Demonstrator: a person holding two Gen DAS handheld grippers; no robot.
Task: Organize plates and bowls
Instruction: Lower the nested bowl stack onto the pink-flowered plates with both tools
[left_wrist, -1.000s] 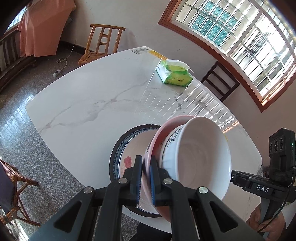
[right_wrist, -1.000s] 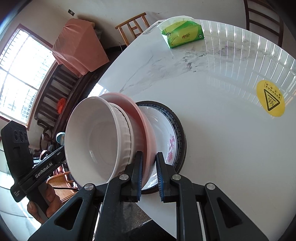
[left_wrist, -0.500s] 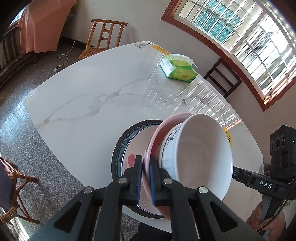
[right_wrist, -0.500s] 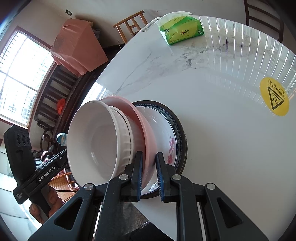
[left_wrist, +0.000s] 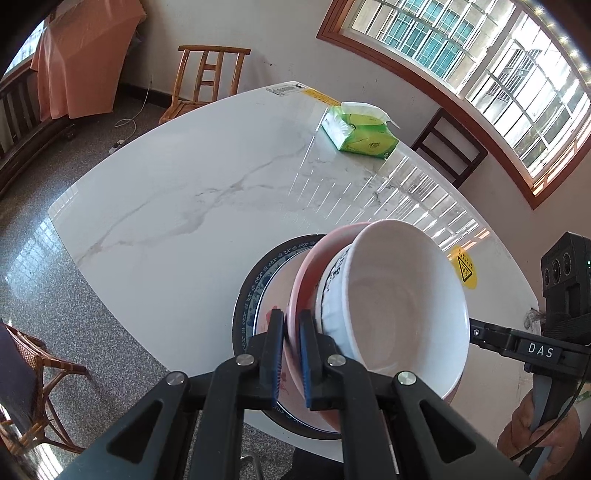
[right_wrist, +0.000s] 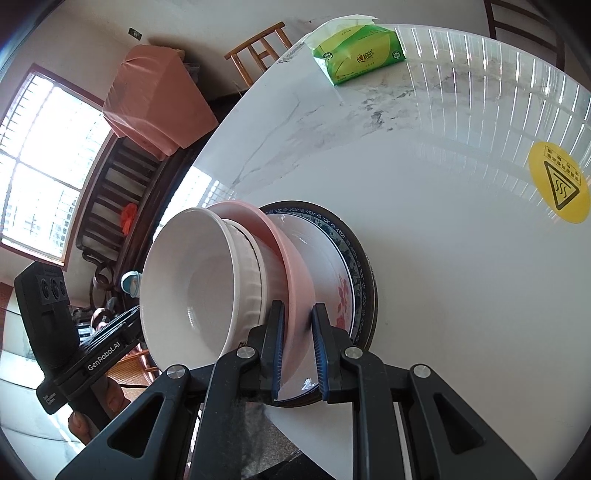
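A pink plate (left_wrist: 306, 273) carries a white bowl (left_wrist: 399, 306) and sits over a blue-rimmed flowered plate (left_wrist: 255, 288) that lies on the white marble table (left_wrist: 184, 166) near its front edge. My left gripper (left_wrist: 291, 328) is shut on the pink plate's near rim. From the other side, my right gripper (right_wrist: 298, 325) is shut on the pink plate (right_wrist: 273, 236) too, with the white bowl (right_wrist: 192, 288) to its left and the blue-rimmed plate (right_wrist: 354, 251) to its right. Whether the pink plate touches the lower plate I cannot tell.
A green tissue pack (left_wrist: 358, 136) lies at the table's far side, and a yellow warning sticker (right_wrist: 559, 182) is on the top. Wooden chairs (left_wrist: 207, 81) stand round the table. A hand (left_wrist: 535, 435) holds the right gripper's handle.
Nothing of note: both grippers keep their hold on the pink plate's rim, and the stack stays where it was.
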